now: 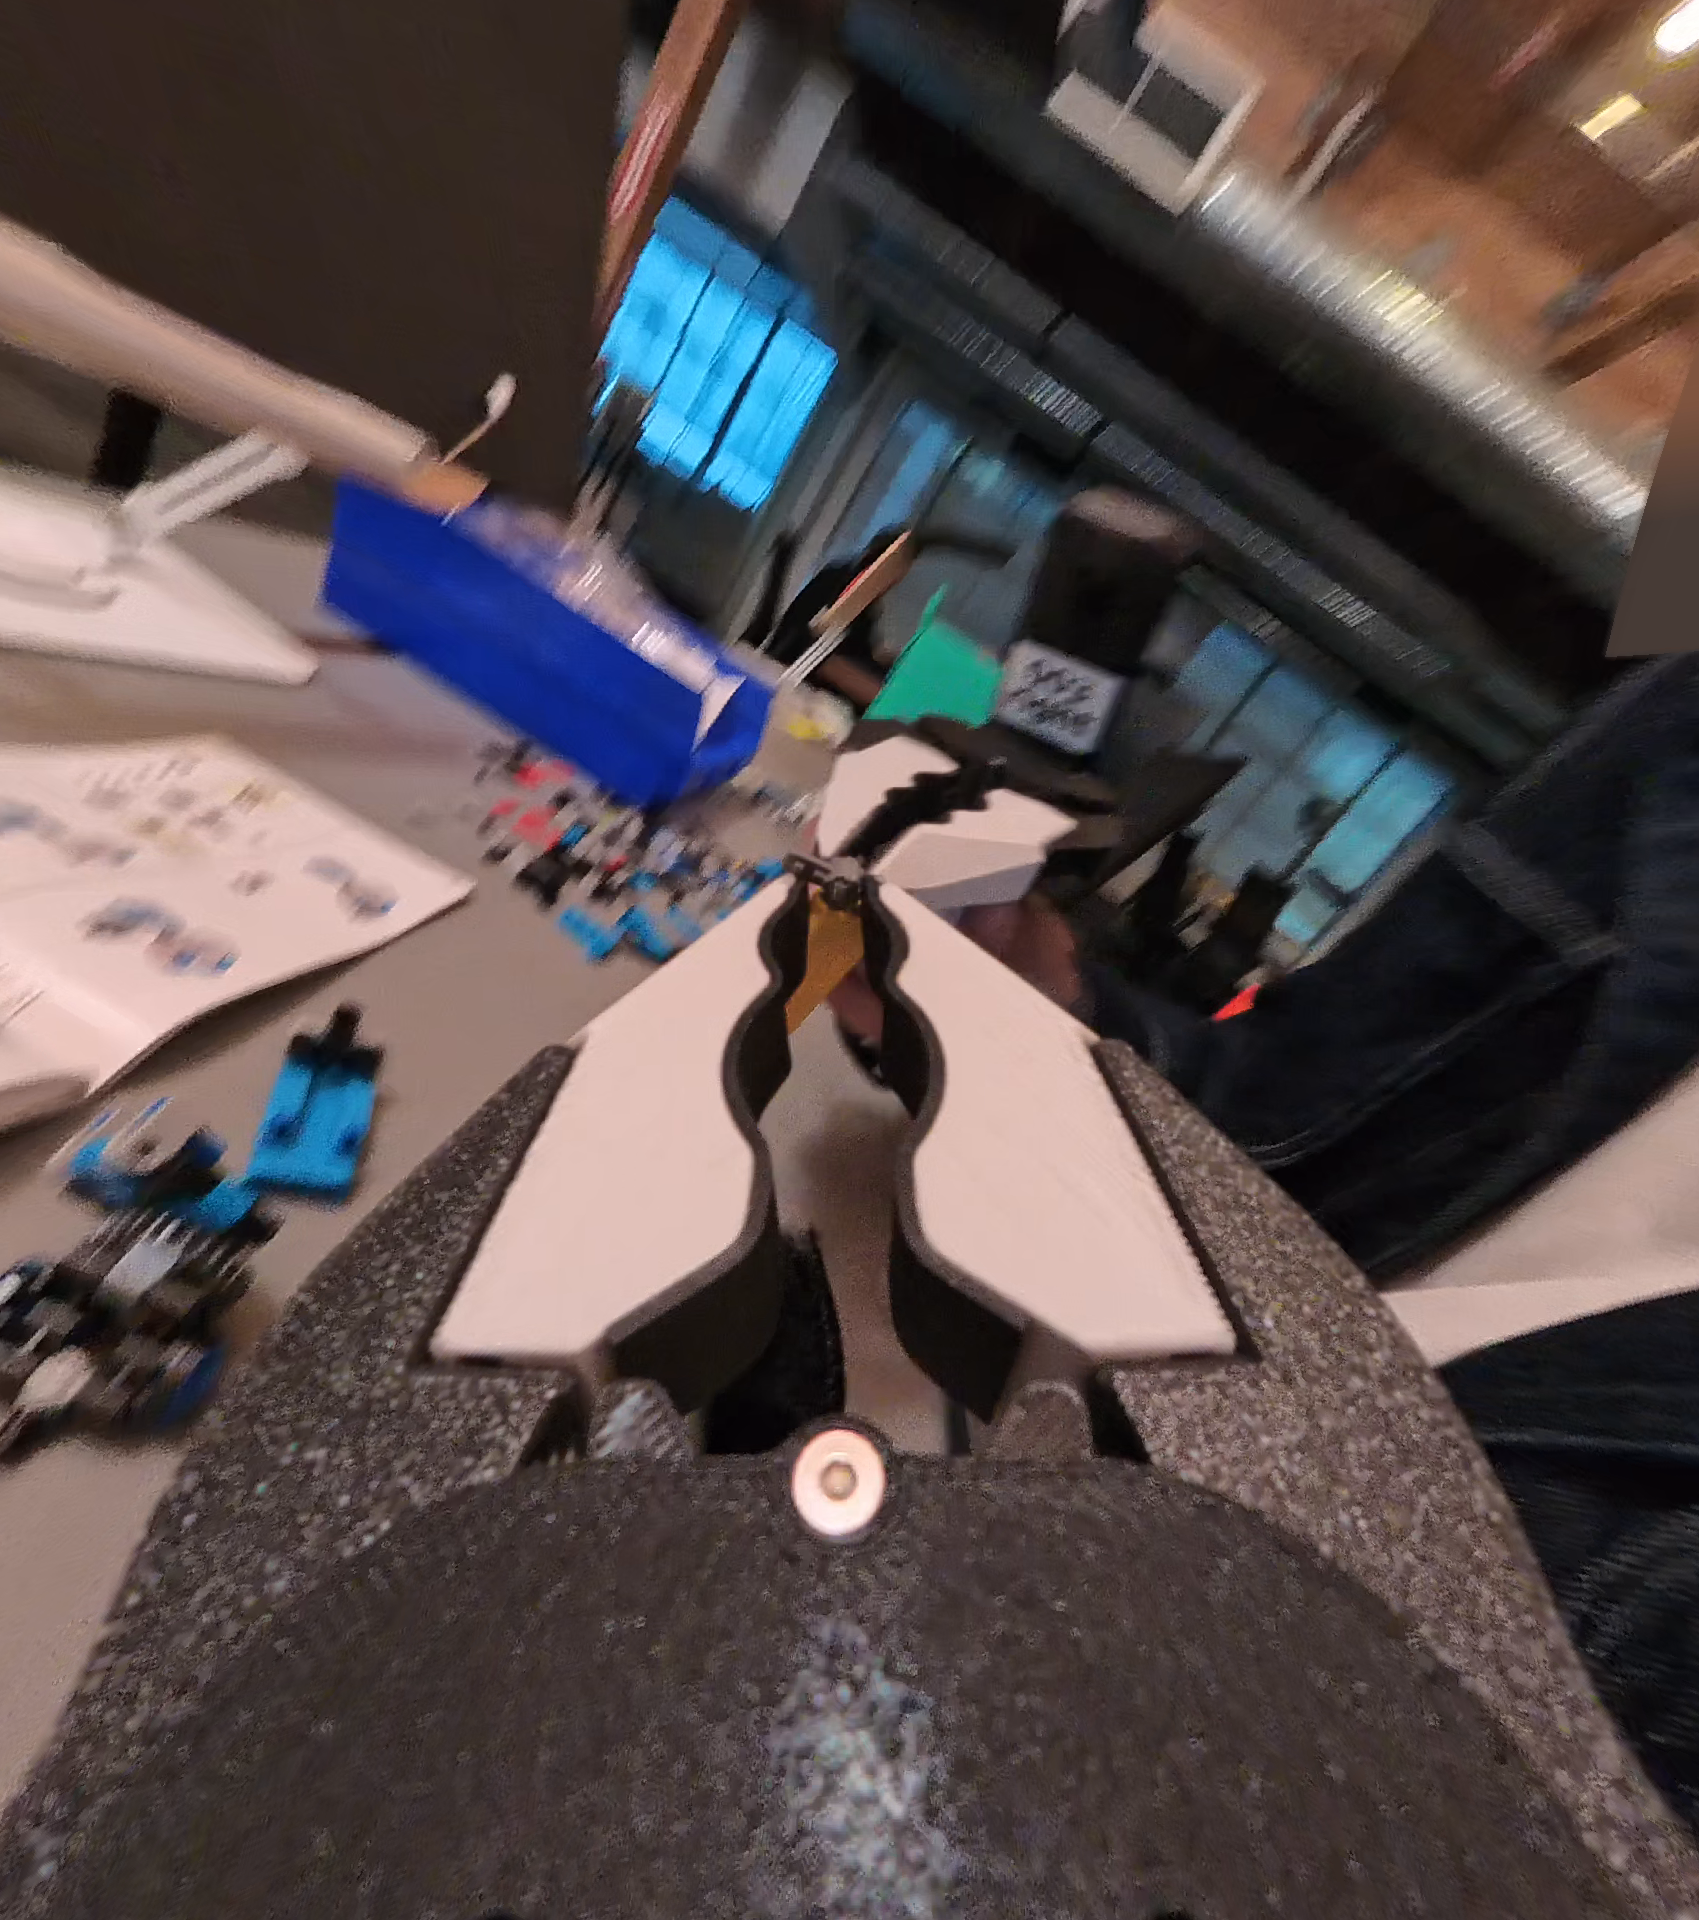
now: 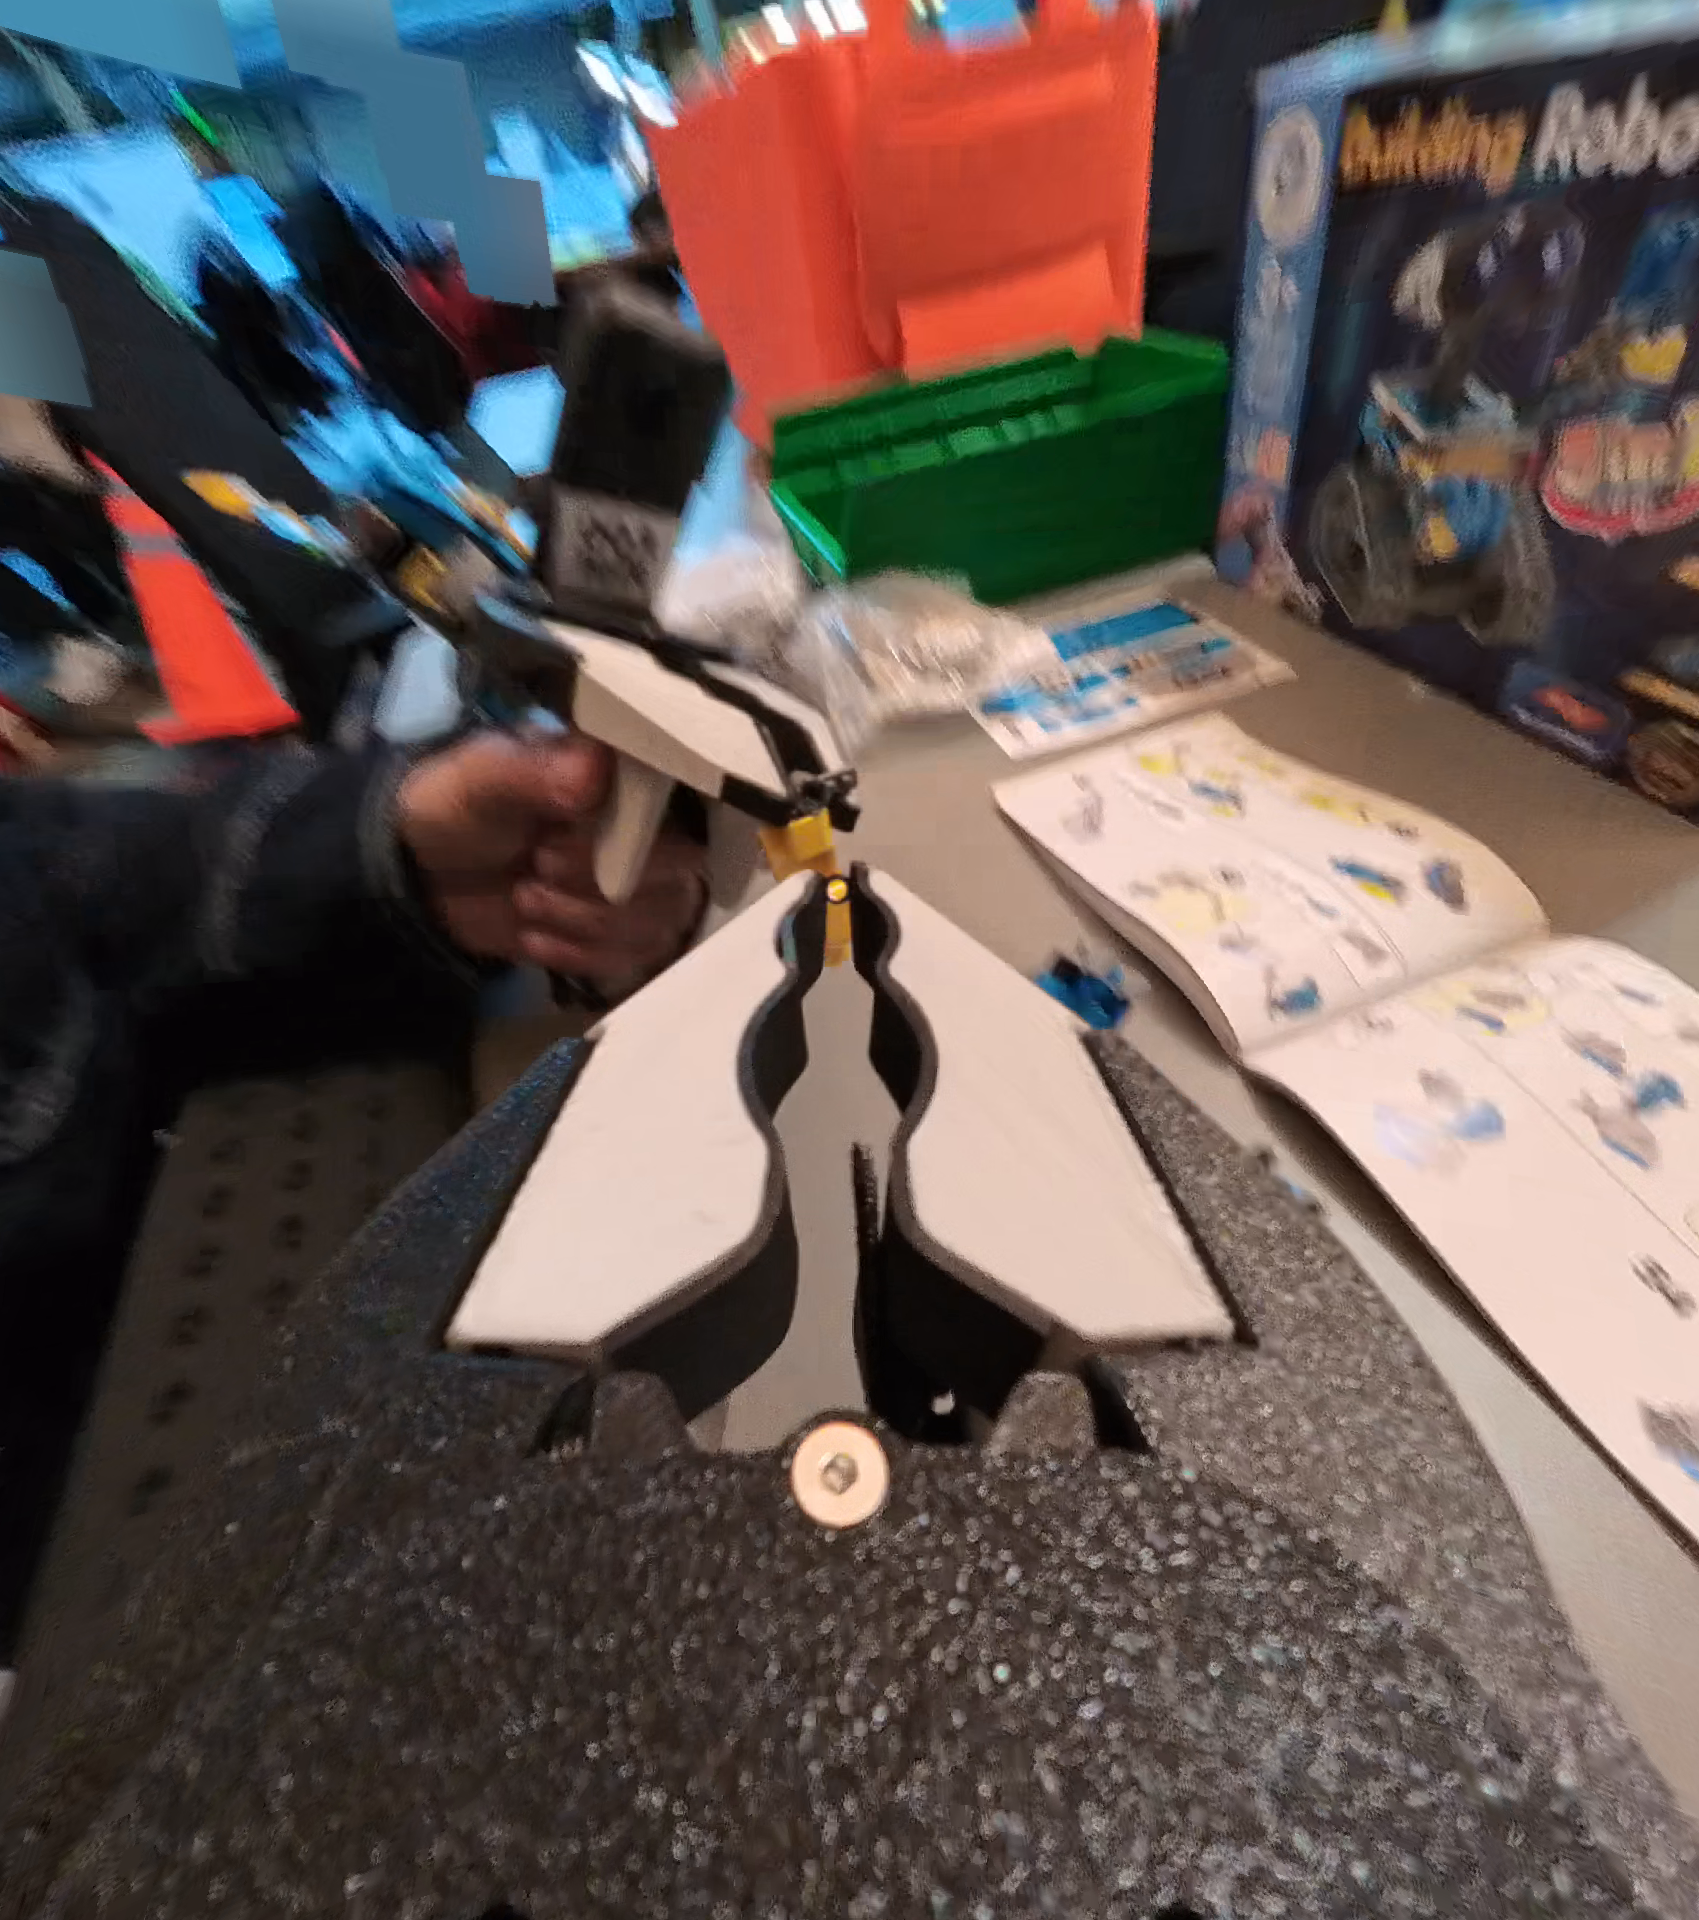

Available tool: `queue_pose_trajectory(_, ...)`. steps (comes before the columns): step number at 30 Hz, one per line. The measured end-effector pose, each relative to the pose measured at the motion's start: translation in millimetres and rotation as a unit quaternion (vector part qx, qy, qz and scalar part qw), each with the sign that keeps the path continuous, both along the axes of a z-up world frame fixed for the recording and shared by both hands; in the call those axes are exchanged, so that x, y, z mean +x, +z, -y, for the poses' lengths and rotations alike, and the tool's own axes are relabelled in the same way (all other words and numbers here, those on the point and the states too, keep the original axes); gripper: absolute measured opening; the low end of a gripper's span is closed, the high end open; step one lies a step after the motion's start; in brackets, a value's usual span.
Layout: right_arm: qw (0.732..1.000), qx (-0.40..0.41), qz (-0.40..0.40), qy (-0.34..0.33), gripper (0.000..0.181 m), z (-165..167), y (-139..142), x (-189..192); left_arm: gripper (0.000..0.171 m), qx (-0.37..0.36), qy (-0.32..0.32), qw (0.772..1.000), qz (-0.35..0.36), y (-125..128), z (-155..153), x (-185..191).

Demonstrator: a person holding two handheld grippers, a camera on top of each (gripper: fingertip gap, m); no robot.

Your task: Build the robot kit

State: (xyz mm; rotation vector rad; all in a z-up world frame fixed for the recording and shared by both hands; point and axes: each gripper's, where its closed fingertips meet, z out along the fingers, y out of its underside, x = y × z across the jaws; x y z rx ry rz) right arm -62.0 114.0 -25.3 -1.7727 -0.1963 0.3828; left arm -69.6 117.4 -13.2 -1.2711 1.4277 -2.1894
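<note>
In the left wrist view my left gripper (image 1: 830, 881) is shut at its tips on a small black piece (image 1: 832, 875). A yellow piece (image 1: 826, 961) shows in the gap between its fingers. The right gripper's tips (image 1: 912, 805) meet it from the upper right. In the right wrist view my right gripper (image 2: 836, 885) is shut on the yellow piece (image 2: 837, 920). The left gripper (image 2: 824, 792), held by a hand (image 2: 533, 852), pinches the black piece (image 2: 819, 787) on top of the same yellow part (image 2: 803, 836). Both grippers are raised above the grey table (image 2: 1364, 727).
An open instruction booklet (image 1: 97, 914) (image 2: 1344, 987) lies on the table. There are blue and black parts (image 1: 310, 1117), a part-built model (image 1: 97, 1330), a pile of loose parts (image 1: 616, 873) and a blue box (image 1: 533, 634). A kit box (image 2: 1551, 416), green bin (image 2: 1001, 468), orange bag (image 2: 907, 187) and plastic bag (image 2: 886, 644) stand behind. My two grippers' fingertips are within a few centimetres of each other.
</note>
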Motion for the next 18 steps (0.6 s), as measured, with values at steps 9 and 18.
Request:
queue_pose_trajectory(9, 0.994, 0.036, -0.054, 0.087, 0.003, -2.0, 53.5, -31.3, 0.01, -0.079, -0.065, 0.991, 0.083, 37.1, 8.0, -23.2)
queue_pose_trajectory(18, 0.992, 0.037, -0.066, 0.104, 0.003, 0.4, 47.9, -34.2, 0.009, -0.092, -0.089, 0.989, 0.069, 33.9, 11.3, -25.2)
